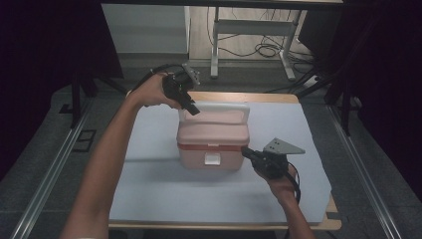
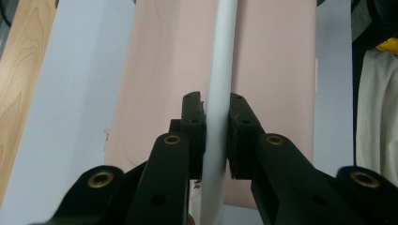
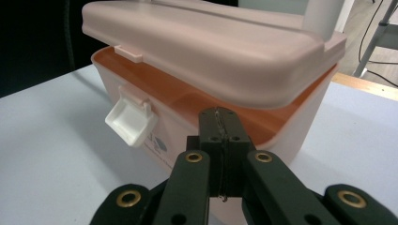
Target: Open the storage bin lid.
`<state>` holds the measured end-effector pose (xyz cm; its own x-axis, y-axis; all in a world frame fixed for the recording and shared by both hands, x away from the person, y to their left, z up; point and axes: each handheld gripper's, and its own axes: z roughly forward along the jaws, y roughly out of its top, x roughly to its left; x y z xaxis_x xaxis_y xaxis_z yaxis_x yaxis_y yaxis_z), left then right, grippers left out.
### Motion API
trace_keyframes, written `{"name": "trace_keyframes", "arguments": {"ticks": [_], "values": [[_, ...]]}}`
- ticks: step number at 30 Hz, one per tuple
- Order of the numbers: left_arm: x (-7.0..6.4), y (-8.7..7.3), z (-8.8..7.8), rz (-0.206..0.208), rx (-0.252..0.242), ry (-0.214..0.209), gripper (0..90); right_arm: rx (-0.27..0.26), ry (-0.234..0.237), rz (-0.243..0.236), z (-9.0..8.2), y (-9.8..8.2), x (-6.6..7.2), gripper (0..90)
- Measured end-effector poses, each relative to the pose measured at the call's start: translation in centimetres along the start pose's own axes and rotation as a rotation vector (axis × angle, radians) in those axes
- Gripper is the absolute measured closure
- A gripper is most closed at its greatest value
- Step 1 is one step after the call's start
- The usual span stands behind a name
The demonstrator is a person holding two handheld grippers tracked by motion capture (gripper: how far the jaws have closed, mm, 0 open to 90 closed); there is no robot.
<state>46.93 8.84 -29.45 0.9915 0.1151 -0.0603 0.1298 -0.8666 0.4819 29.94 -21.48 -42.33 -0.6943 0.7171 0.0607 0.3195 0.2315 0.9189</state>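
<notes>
The left gripper (image 2: 217, 133) pinches the white handle (image 2: 220, 70) of the pink box (image 1: 213, 144). The right gripper (image 3: 220, 126) is pressed together, empty, beside the box's raised lid (image 3: 211, 47).

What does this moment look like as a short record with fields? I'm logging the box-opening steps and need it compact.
object: pink plastic storage box with white carry handle
surface: pale blue table cover
lid: pink lid raised at the front, a gap above the base
latch: white front latch hanging open
left hand-held gripper: shut on the handle
right hand-held gripper: shut, nothing held, at the box's front corner
</notes>
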Motion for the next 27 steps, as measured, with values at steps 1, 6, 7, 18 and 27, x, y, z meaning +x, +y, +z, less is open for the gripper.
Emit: {"name": "trace_keyframes", "arguments": {"ticks": [1,6,7,18,27], "values": [[0.0,0.0,0.0,0.0,-0.001,0.0,79.9,0.0,0.001,-0.001,0.1,0.0,0.1,90.0],[0.0,0.0,0.0,-0.004,-0.005,-0.001,79.9,-0.007,-0.012,-0.011,0.4,0.2,0.2,90.0],[0.0,0.0,0.0,-0.003,-0.005,0.0,79.9,-0.009,-0.016,-0.012,0.4,0.2,0.3,90.0],[-0.1,-0.1,0.0,-0.001,-0.01,0.007,79.7,-0.028,-0.052,-0.031,1.2,0.0,0.6,90.0],[-0.8,-0.4,-0.9,-0.011,-0.053,0.063,69.4,-0.034,-0.062,-0.032,1.4,-0.1,0.6,90.0]]}}
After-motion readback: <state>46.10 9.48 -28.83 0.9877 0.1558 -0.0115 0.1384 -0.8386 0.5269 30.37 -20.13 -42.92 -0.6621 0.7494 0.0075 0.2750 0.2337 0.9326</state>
